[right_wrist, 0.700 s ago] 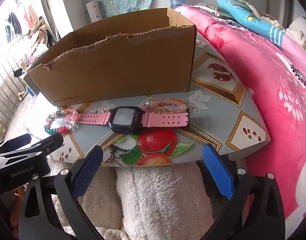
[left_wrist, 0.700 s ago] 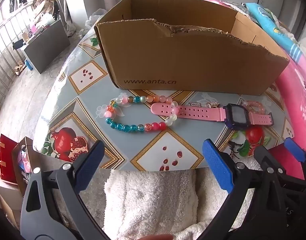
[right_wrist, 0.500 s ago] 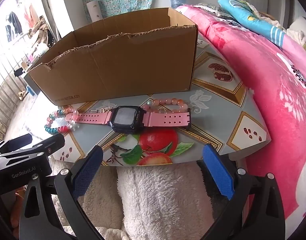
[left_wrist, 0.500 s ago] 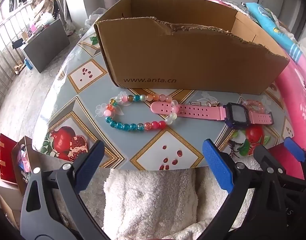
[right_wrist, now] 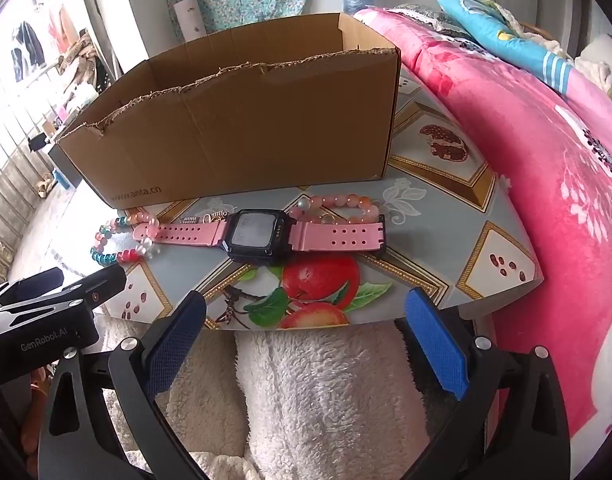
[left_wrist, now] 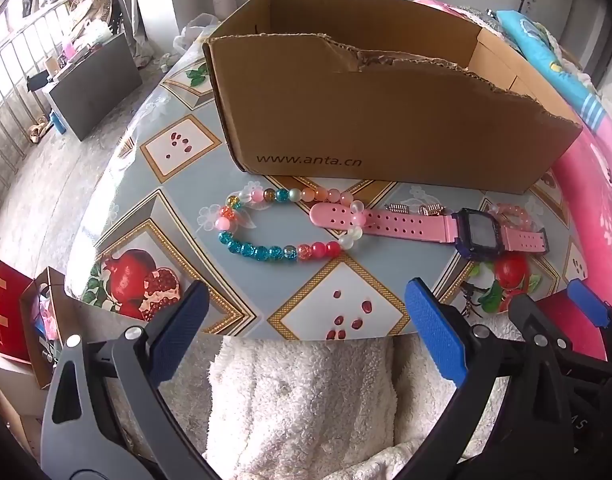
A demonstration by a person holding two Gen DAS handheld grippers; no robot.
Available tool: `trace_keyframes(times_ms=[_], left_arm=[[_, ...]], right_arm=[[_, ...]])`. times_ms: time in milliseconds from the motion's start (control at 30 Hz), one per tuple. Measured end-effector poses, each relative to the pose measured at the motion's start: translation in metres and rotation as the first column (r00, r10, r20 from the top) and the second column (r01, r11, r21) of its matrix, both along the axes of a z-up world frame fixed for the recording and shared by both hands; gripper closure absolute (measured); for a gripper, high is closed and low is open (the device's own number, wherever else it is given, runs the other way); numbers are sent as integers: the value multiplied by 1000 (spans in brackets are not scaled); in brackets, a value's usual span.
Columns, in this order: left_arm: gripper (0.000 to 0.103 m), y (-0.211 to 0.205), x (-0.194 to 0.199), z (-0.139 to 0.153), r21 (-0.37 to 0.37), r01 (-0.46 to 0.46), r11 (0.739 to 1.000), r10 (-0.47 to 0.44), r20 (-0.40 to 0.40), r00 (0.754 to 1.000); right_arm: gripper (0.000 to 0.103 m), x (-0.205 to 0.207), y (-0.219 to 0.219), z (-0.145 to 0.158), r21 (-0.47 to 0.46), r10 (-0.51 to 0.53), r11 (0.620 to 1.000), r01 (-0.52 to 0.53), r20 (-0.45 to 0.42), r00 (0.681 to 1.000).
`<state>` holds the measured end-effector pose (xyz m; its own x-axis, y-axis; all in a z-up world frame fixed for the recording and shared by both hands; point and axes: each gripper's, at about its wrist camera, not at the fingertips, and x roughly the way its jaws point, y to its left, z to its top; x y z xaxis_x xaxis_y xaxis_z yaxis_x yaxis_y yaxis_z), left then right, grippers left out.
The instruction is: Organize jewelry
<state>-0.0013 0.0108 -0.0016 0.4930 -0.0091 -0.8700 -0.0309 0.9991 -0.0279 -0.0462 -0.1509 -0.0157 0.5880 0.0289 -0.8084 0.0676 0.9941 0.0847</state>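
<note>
Both wrist views look down, sharing the watch [left_wrist: 476,234].

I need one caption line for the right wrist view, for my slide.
Open right tongs hover before a pink-strapped black digital watch beside a brown cardboard box.

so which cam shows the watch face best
The right wrist view: the pink watch lies near centre, its dark screen turned to the camera. The left wrist view has it far right, smaller and slanted, so the screen is hard to read.

A fruit-patterned grey-blue counter [left_wrist: 178,184] is seen beside a bed covered by a bright pink floral blanket [right_wrist: 546,152]. White fluffy fabric [right_wrist: 330,392] is seen below its near edge. A red paper bag [left_wrist: 6,312] stands on the floor.
</note>
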Motion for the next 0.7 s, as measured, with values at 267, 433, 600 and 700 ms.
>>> trace_keyframes(times_ms=[267, 433, 600, 700], left_arm=[[8, 1, 0, 0, -2, 0, 1000, 0, 0, 1000], [8, 1, 0, 0, -2, 0, 1000, 0, -1, 1000], [8, 2, -1, 0, -1, -1, 1000, 1, 1, 1000], [8, 2, -1, 0, -1, -1, 1000, 1, 1, 1000]], right_arm=[[5, 0, 0, 1, 0, -1, 1000, 1, 0, 1000], [5, 0, 0, 1, -4, -5, 1000, 5, 2, 1000], [5, 0, -1, 2, -6, -5, 1000, 5, 3, 1000], [5, 0, -1, 3, -6, -4, 1000, 4, 5, 1000]])
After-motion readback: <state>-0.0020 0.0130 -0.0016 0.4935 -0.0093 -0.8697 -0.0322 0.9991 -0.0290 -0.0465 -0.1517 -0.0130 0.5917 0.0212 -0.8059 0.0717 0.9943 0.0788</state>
